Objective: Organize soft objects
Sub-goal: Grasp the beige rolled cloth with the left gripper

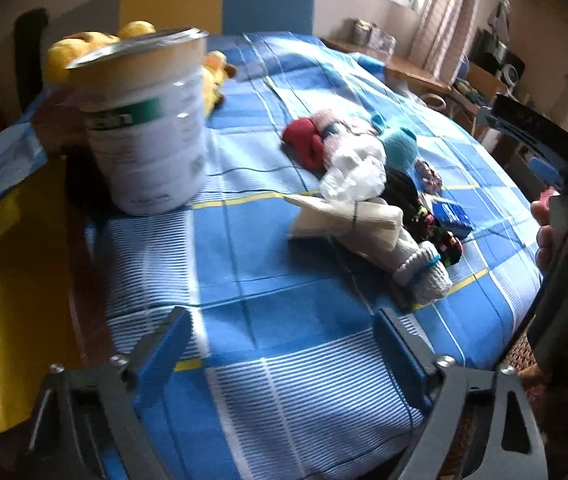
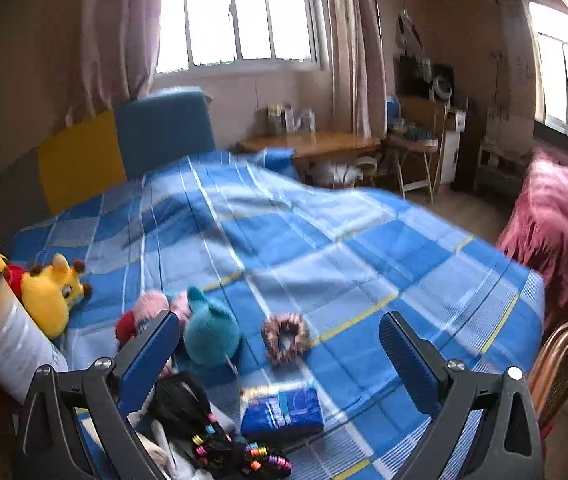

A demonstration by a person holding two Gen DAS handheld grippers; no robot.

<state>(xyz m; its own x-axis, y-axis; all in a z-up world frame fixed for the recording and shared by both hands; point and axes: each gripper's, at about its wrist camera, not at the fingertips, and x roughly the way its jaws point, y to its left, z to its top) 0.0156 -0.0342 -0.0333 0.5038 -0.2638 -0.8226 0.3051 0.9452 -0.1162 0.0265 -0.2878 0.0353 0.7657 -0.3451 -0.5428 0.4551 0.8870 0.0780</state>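
Note:
A pile of soft things lies on the blue checked bedspread [image 1: 268, 320]: a red sock [image 1: 303, 140], a white plastic bag [image 1: 357, 172], a teal plush [image 1: 399, 148], cream cloth [image 1: 347, 220] and a white knit sock [image 1: 423, 272]. In the right wrist view the teal plush [image 2: 210, 334], a brown scrunchie [image 2: 285, 338], a blue tissue pack [image 2: 282, 408] and black socks with coloured dots [image 2: 220, 440] lie near my right gripper [image 2: 280, 344]. My left gripper [image 1: 284, 336] is open and empty, short of the pile. The right gripper is open and empty above the items.
A tall white tin [image 1: 144, 124] stands on the bed at the left; it also shows in the right wrist view [image 2: 0, 344]. Yellow plush toys [image 2: 52, 292] lie behind it. A wooden desk [image 2: 311, 144] and a pink-covered seat [image 2: 559, 232] stand beyond the bed.

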